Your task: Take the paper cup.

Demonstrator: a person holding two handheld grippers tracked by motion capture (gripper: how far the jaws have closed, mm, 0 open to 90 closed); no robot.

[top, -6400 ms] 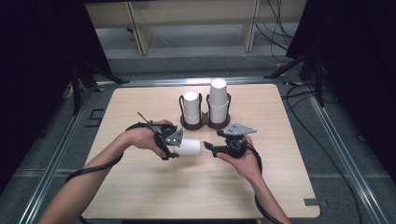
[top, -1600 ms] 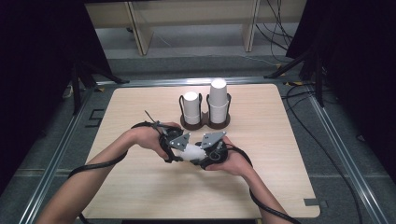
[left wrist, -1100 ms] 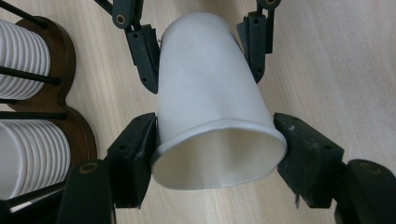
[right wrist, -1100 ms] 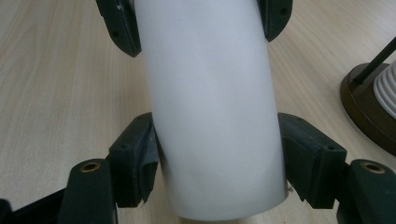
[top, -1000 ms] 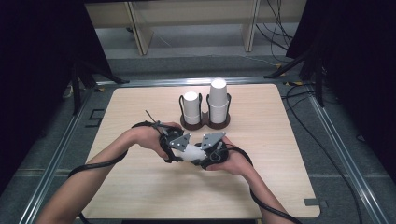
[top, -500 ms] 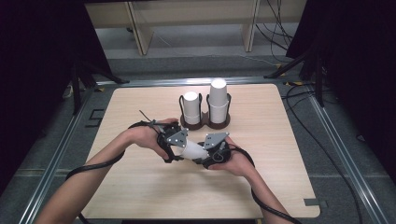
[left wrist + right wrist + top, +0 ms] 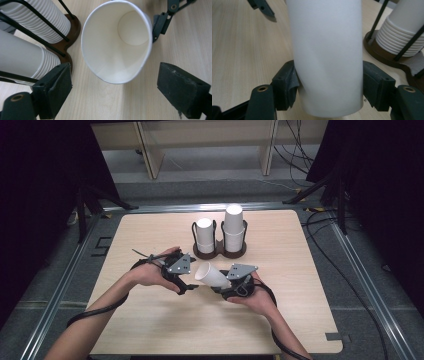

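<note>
A single white paper cup [image 7: 212, 276] lies on its side in the air just above the desk [image 7: 150, 330], between the two tongs. The right tongs [image 7: 231, 282] are clamped on its wall near the base: in the right gripper view both pads press the cup [image 7: 327, 57] from either side and the paper buckles slightly at the left pad, so the grip is firm enough to carry it alone. The cup's open mouth faces the left tongs [image 7: 186, 279], whose camera looks straight into the cup [image 7: 117, 42] and down to its bottom.

The left tongs stand apart, one jaw to each side of the rim with clear gaps and neither pad touching paper. Their jaws have just been opening, and the cup now lies ahead of them rather than between the pads, which reads as a hand-over: the left side has let go so the right side holds the cup by itself.

Beyond the tongs, toward the far edge of the desk, a brown two-slot cup holder [image 7: 219, 251] with black wire uprights carries two stacks of white cups [image 7: 233, 226], the one farther from the left tongs being taller. The loose cup was probably separated from a stack, or is meant to go onto one; which, I cannot tell.
</note>
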